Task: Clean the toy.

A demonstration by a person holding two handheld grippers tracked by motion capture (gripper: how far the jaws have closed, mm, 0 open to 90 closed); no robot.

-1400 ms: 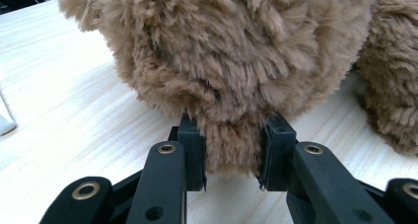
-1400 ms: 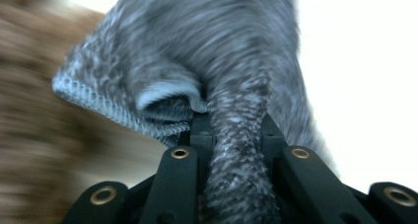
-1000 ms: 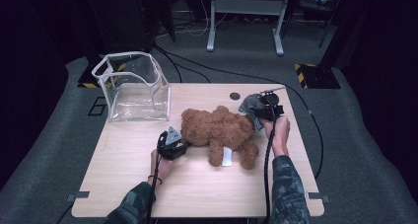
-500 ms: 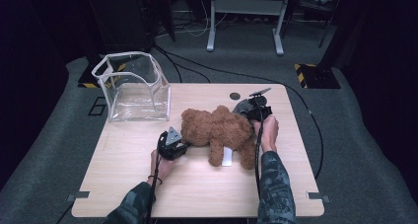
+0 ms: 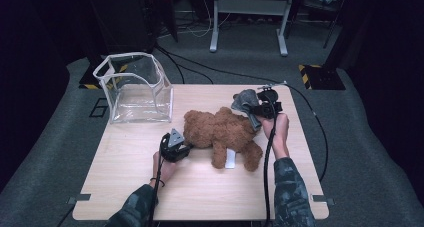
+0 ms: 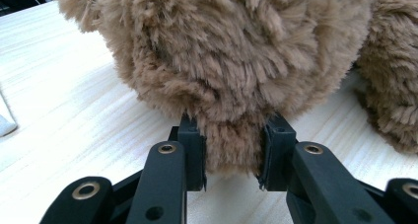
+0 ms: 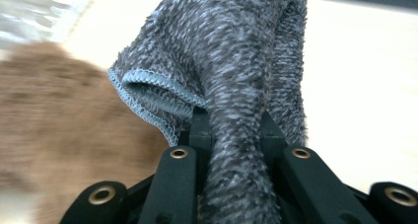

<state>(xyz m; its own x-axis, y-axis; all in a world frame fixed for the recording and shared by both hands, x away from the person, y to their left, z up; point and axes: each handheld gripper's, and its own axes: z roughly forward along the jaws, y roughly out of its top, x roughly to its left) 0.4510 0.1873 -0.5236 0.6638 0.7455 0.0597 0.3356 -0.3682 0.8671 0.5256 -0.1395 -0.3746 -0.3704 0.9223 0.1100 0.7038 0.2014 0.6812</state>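
left gripper fingers pinch the teddy bear on the bench, right gripper fingers clamp the grey cloth above it, wiping barely begun.

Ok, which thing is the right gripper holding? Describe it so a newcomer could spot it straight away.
Start at the wooden table and find the brown teddy bear lying in its middle. Just beyond the bear's far right end, the right gripper holds a grey fuzzy cloth pinched between its jaws. It is the one grey, flat, stitched-edge fabric piece, unlike the brown plush or the clear plastic box at far left.
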